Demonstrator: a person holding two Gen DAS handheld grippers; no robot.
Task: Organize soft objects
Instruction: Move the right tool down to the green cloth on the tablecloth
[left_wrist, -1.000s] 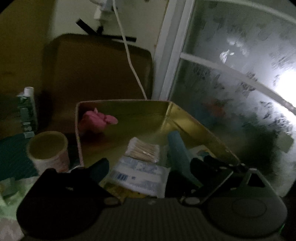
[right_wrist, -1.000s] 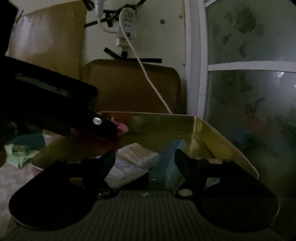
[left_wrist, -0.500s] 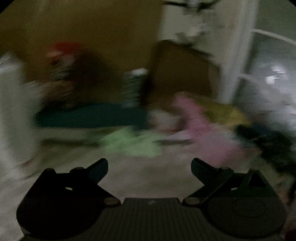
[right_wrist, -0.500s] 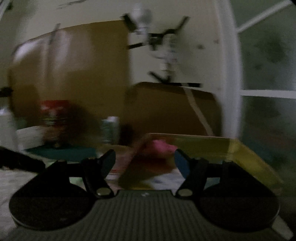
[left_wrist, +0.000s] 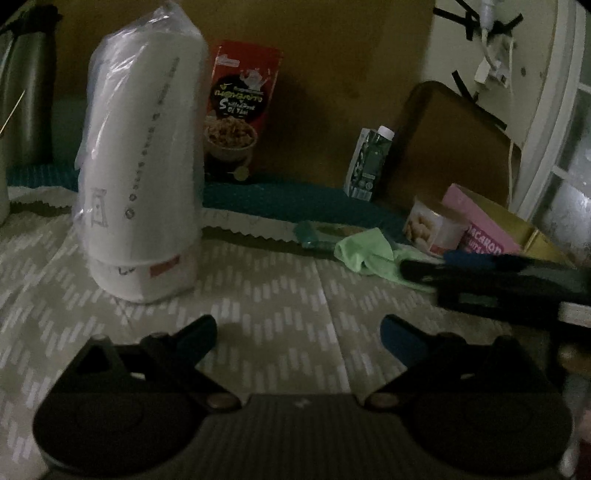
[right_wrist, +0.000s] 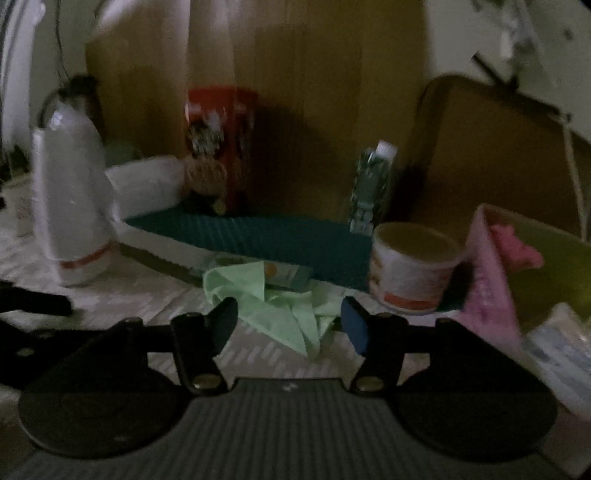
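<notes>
cloth (right_wrist: 280, 306) on table (left_wrist: 280, 306), tub (right_wrist: 410, 269) right, carton (right_wrist: 371, 184) behind

Pale chevron-patterned tablecloth (left_wrist: 280, 306) carries a plastic-wrapped white cup stack (left_wrist: 142, 166), crumpled light-green cloth (right_wrist: 280, 306), teal ribbed mat (right_wrist: 258, 236), printed paper tub (right_wrist: 410, 266) and pink-sided gold-lined box (left_wrist: 484, 229).

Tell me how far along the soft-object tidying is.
One pink cloth already lies in the gold-lined box. The right gripper, jaws open, is lined up on the green cloth crumpled on the tablecloth, not yet gripping it. The left gripper is open and empty. That cloth remains to be boxed.
</notes>
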